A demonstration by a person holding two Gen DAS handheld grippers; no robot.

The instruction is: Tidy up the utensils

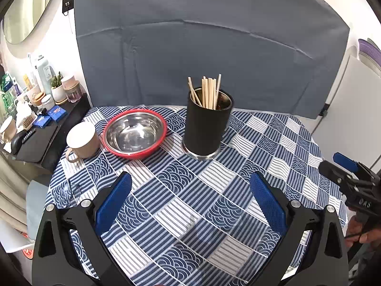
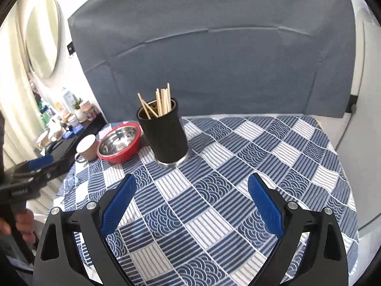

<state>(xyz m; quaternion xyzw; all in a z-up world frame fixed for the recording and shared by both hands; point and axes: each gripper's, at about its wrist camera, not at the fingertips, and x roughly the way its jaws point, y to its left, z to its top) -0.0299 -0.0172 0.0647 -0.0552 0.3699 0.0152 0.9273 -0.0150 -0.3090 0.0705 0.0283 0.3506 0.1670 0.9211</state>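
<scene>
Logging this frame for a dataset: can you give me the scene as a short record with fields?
surface: table with blue patterned cloth
holder: black cylinder, upright, mid-table
utensils: chopsticks standing in the holder
bowl: steel, red rim, empty, left of holder
mug: beige, left of bowl
left gripper: jaws open, empty
right gripper: jaws open, empty

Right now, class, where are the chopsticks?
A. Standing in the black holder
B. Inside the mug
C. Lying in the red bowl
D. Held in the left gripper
A: the chopsticks stand upright in the black holder, while the red bowl holds nothing, no chopsticks stick out of the mug, and the left gripper is open with nothing between its fingers.
</scene>
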